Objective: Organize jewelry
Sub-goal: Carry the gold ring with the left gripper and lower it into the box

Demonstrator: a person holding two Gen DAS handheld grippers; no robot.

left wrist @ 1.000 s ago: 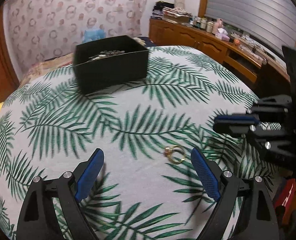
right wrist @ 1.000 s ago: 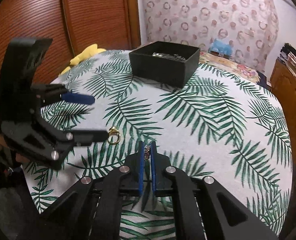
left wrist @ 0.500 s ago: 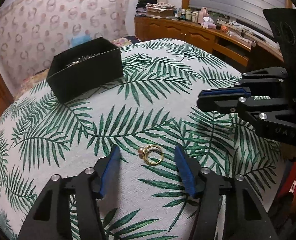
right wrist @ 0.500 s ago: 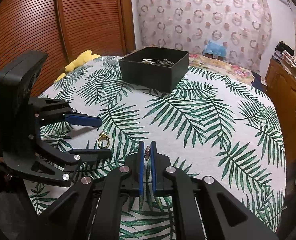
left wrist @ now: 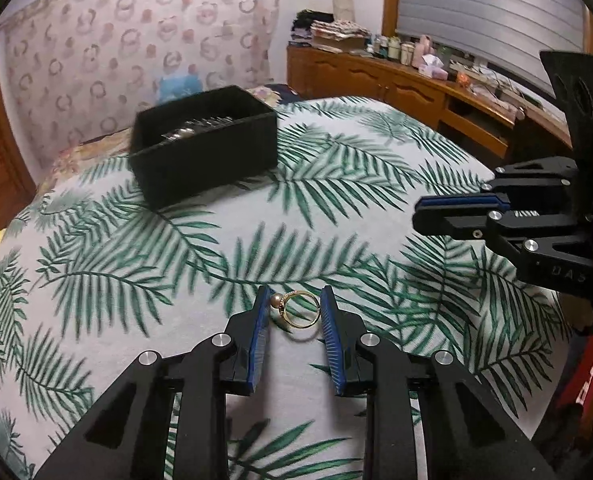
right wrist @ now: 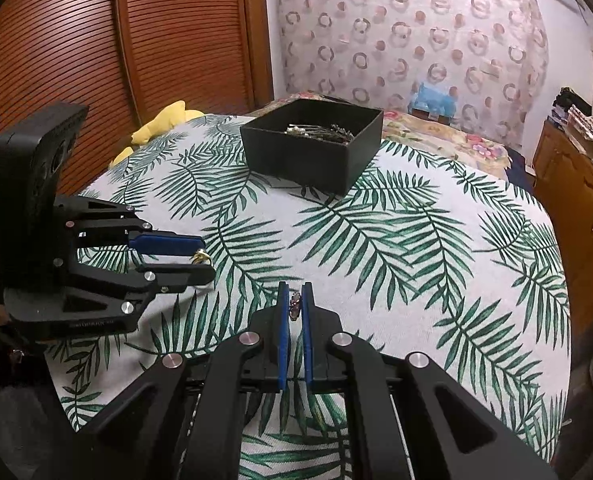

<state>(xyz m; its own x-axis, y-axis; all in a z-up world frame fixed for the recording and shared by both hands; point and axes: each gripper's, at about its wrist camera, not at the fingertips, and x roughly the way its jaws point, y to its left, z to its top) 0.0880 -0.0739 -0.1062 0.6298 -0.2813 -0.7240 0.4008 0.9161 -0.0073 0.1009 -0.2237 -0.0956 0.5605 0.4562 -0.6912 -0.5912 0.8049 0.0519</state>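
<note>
The left gripper point(left wrist: 292, 308) sits low over the palm-leaf tablecloth point(left wrist: 336, 216) near the table's near edge, its blue-padded fingers point(left wrist: 258, 340) parted only a little and bracketing a gold ring point(left wrist: 299, 309); the ring lies on the cloth between the fingertips, its small pearl-like bead close against the left pad and its band just beside the right pad, though whether either pad actually touches it cannot be told from the left wrist view. In the right wrist view the same ring point(right wrist: 200, 257) shows as a glint at the tips of the left gripper point(right wrist: 200, 262), towards the table's left edge. The right gripper point(right wrist: 295, 304) is held nearer the middle of the near edge, its two blue pads drawn almost together and pinching a small dark, reddish-purple jewel piece point(right wrist: 295, 305) upright between them, above the cloth; in the left wrist view that gripper point(left wrist: 420, 210) enters from the right side, well apart from the ring. A black open box point(right wrist: 314, 148) stands towards the far edge of the table, well away from both grippers, with silver-toned jewelry point(right wrist: 320, 131) lying inside it. A yellow soft toy point(right wrist: 164, 124) peeks over the far left edge
</note>
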